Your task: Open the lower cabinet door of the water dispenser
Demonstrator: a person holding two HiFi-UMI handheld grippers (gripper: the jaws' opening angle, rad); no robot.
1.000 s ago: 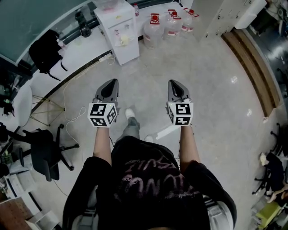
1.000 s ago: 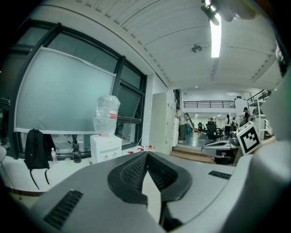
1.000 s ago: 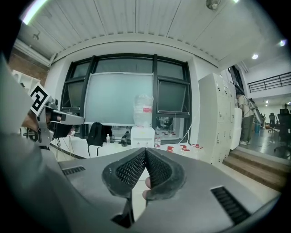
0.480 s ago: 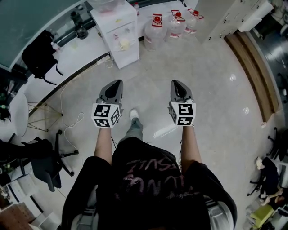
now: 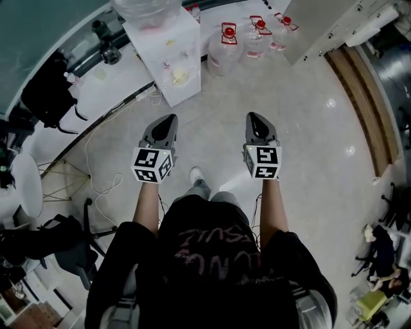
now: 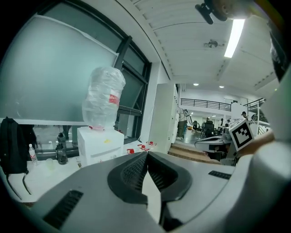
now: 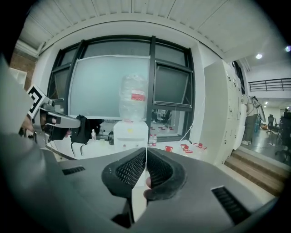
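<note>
left gripper (image 5: 168, 119): the jaws are pressing together at the tips, as the left gripper view (image 6: 146, 154) is showing; it is holding nothing and touching nothing, and is hanging in the air above the floor (image 5: 308, 148).
right gripper (image 5: 252, 116): the jaws are meeting tip to tip in the right gripper view (image 7: 146, 150), fully closed; nothing is sitting between them and nothing is touching them.
both grippers: they are pointing side by side toward the far edge of the floor, each at the end of a bare forearm.
water dispenser (image 5: 168, 58): the white box is standing at the far edge of the floor, backing onto the white ledge (image 5: 119, 74) under the window. it is sitting ahead of the grippers and a little to the left, well apart from both (image 6: 100, 145) (image 7: 130, 134).
lower cabinet door (image 5: 184, 88): it is lying flush with the dispenser's front, as far as the head view is showing.
bottle (image 5: 144, 9): the clear bottle is sitting upside down on the dispenser's top.
jugs (image 5: 223, 45): three with red caps are standing on the floor just right of the dispenser.
bag (image 5: 42, 80): the black bag is resting on the ledge, left of the dispenser.
shoe (image 5: 196, 175): it is showing on the floor between the two forearms.
</note>
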